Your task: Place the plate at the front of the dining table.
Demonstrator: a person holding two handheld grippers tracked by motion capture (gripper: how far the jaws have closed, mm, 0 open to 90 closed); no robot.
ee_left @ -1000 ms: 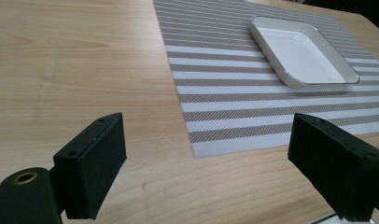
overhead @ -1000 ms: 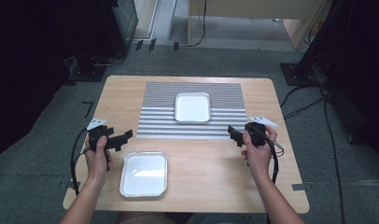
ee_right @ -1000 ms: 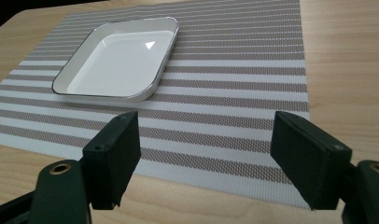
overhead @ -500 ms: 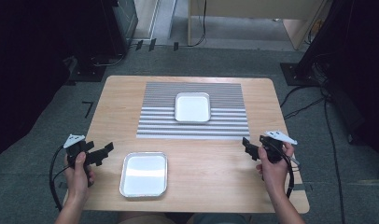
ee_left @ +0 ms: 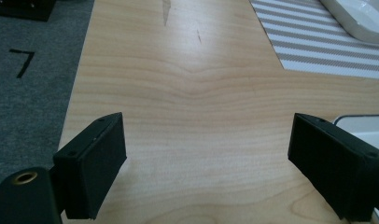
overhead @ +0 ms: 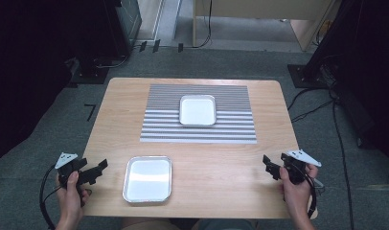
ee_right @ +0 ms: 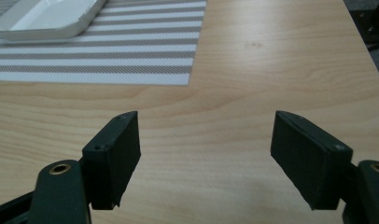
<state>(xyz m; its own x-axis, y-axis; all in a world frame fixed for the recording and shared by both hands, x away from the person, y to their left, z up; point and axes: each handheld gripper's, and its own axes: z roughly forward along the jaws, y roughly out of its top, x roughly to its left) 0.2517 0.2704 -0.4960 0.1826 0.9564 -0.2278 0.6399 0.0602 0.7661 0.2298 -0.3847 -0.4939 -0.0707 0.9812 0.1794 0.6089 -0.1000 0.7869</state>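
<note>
While held at opposite counter (overhead: 207, 158) edges, left claw (overhead: 100, 168) and right claw (overhead: 268, 165) both wide, empty; tray (overhead: 148, 178) just beside left claw.

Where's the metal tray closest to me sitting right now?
In the high view the near tray lies flat on bare wood at the table's front edge, left of centre, just right of the left gripper and short of the striped mat.

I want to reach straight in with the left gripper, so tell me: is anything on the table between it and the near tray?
Nothing visible. The left gripper sits open at the table's left edge, and only bare wood lies between it and the near tray, whose rim shows beside its jaw in the left gripper view.
</note>
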